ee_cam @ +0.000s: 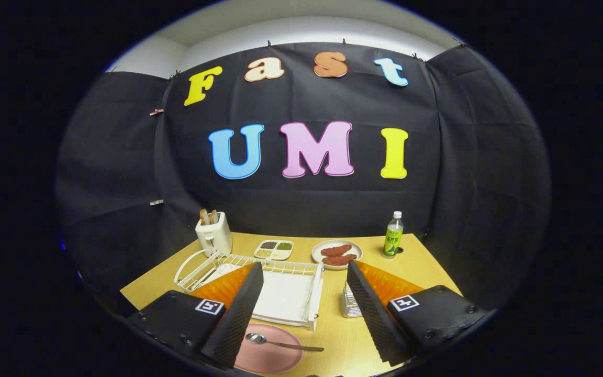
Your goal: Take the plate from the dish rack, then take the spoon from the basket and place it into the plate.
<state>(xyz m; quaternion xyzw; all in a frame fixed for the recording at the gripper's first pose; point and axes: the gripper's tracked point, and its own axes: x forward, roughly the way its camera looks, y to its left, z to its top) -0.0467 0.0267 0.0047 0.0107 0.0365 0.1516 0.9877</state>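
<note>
Light wooden tabletop (pixel 416 262) in black-cloth booth. Round pink plate (pixel 275 358) lies near, before white wire dish rack (pixel 286 290); metal spoon (pixel 280 343) rests on it. Your gripper (pixel 301 309) spread wide, empty. Silvery mesh basket (pixel 351 303) right. Task looks complete; just withdraw.

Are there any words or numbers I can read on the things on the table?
bottle: its label has print, too small to read.
square markers on the gripper: black and white patterns, no words.
toaster: no writing to be seen.
Nothing can be quoted. The gripper's fingers stand open, with the spoon on the plate between them.
</note>
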